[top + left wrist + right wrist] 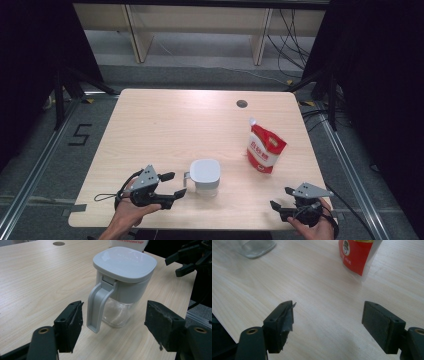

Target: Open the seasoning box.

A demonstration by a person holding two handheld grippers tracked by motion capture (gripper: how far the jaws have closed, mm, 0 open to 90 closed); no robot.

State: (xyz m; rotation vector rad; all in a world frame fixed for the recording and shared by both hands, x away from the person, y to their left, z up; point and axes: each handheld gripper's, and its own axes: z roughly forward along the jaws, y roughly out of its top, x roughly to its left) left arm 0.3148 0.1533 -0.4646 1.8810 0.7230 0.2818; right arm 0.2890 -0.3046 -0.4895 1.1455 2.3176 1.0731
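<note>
1. Pale wood worktop (165,125) stands in a dark-curtained bay, with a cable hole (242,104) near its far edge.
2. Clear jug (205,176) with grey lid (124,263) stands upright near the front edge, lid seated, handle (98,305) pointing toward the left gripper (171,187).
3. Left gripper: fingers (70,325) released, spread either side of the handle, clear of it. Nothing is held.
4. Right gripper (281,199): fingers released, empty, resting low at the front right corner, well apart from the jug.
5. Red sugar pouch (265,149) stands sealed beyond the jug, to the right.
6. Judgement: jug still closed; pouch untouched; most work remains. Nothing obstructs either approach.
</note>
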